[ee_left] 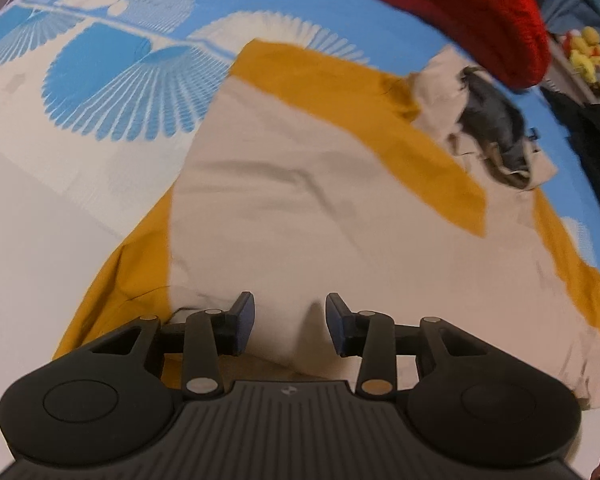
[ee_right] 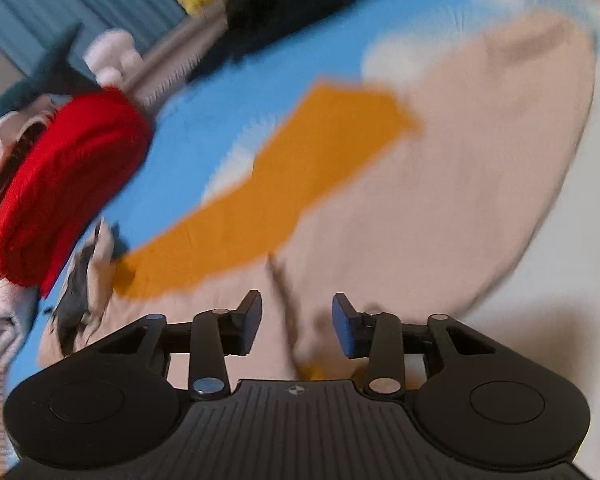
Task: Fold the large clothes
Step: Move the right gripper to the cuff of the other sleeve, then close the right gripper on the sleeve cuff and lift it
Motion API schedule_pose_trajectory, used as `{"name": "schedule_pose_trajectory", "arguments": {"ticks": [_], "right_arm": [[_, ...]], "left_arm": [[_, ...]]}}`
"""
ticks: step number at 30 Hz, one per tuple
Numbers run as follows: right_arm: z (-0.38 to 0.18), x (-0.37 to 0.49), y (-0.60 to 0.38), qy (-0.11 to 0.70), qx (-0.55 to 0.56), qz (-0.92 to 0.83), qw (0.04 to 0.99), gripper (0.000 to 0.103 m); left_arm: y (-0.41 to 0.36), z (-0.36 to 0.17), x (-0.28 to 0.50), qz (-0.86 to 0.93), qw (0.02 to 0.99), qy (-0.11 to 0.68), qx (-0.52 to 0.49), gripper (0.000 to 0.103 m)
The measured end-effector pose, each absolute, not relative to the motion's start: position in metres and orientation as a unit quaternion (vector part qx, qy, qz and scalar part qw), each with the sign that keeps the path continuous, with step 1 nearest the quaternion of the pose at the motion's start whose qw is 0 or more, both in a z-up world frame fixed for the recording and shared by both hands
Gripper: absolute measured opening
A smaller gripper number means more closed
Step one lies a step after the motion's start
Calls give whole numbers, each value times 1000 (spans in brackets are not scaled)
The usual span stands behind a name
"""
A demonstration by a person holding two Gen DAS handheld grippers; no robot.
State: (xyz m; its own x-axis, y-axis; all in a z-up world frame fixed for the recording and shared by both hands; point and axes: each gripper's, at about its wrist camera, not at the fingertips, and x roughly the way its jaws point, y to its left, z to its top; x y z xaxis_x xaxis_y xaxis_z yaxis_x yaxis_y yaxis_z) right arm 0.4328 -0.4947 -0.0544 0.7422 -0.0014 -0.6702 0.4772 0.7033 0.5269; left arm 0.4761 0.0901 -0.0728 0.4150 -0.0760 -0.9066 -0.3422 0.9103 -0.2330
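Your beige garment with its mustard-yellow panels lies spread across the blue-and-white patterned bedsheet, one yellow sleeve folded diagonally over the beige body, and its dark-lined collar bunched at the far end. Your left gripper hangs over the near beige edge, jaws partly apart, the pads clear of a small raised fold of cloth between them. Your right gripper is likewise partly apart above the beige fabric, gripping nothing; that view is blurred. A red knitted item sits just beyond the collar, with yellow plush toys further off.
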Motion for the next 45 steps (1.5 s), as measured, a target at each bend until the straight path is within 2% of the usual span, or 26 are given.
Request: {"name": "schedule_pose_trajectory", "arguments": {"ticks": [5,13,18,28,33,34,35,36,37,40,45], "right_arm": [[-52,413,-564,289,373,-189,861,43],[-102,375,-682,263,445,-284,807,44],[-137,378,-717,227,495,-291,787,43],[-155,386,-786,157,510,-303,790,41],[-148,402,-822,169,491,-338,785,41],[-146,406,-825,175,483,-340,788,39],[-144,411,-826,181,473,-343,791,23],[-142,415,-826,189,462,-347,794,12],[-138,418,-824,192,450,-352,798,5],[-111,423,-807,176,399,-368,822,3],[-36,444,-733,145,253,-350,890,2]], "left_arm": [[80,-68,477,61,821,531,-202,44],[75,-72,478,61,823,531,-194,44],[71,-76,479,61,823,533,-186,44],[71,-82,481,66,826,535,-165,44],[77,-79,481,74,829,531,-161,44],[77,-79,481,74,828,532,-161,44],[78,-78,482,74,828,532,-163,44],[79,-78,482,74,827,532,-165,44],[82,-76,482,73,828,530,-168,44],[88,-69,480,73,830,524,-180,44],[106,-53,476,76,833,507,-207,44]]}}
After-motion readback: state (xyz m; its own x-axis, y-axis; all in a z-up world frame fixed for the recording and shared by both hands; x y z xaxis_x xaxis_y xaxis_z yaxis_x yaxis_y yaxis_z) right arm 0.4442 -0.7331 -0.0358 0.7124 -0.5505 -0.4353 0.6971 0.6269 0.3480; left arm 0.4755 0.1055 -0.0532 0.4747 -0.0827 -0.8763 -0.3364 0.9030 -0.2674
